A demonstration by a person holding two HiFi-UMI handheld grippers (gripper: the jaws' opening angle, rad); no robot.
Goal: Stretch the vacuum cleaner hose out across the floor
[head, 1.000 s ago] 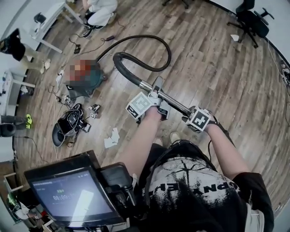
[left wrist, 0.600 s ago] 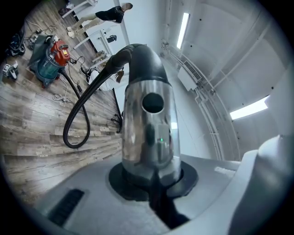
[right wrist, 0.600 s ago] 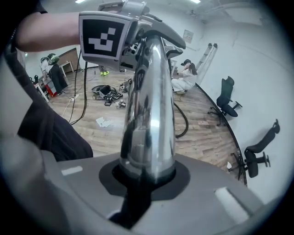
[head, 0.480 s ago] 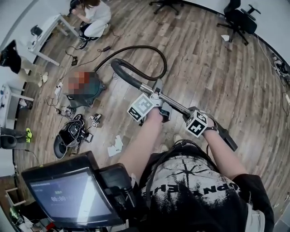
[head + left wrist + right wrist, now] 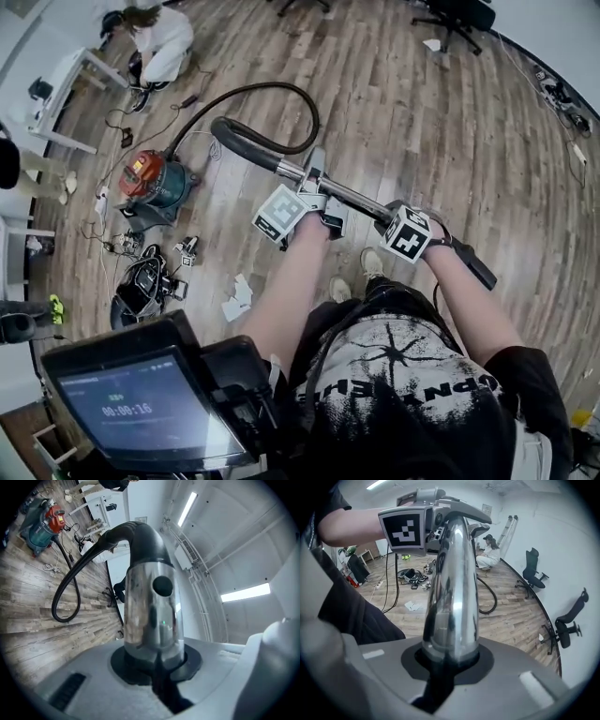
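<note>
The red and teal vacuum cleaner (image 5: 150,183) stands on the wooden floor at the left. Its black hose (image 5: 281,94) leaves it, curls in one loop and joins a black bent handle and a chrome tube (image 5: 352,195). My left gripper (image 5: 319,202) is shut on the tube just behind the handle. My right gripper (image 5: 412,230) is shut on the same tube further back, toward its black end (image 5: 478,270). The left gripper view looks along the chrome tube (image 5: 152,616), clamped in my left gripper (image 5: 157,663), to the hose loop (image 5: 65,597) and the vacuum cleaner (image 5: 44,520). In the right gripper view my right gripper (image 5: 447,660) clamps the chrome tube (image 5: 452,597).
A person (image 5: 159,37) crouches at the far left by a white desk (image 5: 66,84). Cables, a dark bag (image 5: 141,281) and paper scraps (image 5: 234,298) lie on the floor near the vacuum. Office chairs (image 5: 455,14) stand at the far wall. A tablet screen (image 5: 141,412) fills the lower left.
Both grippers have carried the tube a little away from the vacuum cleaner, and the hose loop has been drawn along. Both grips stay the same.
</note>
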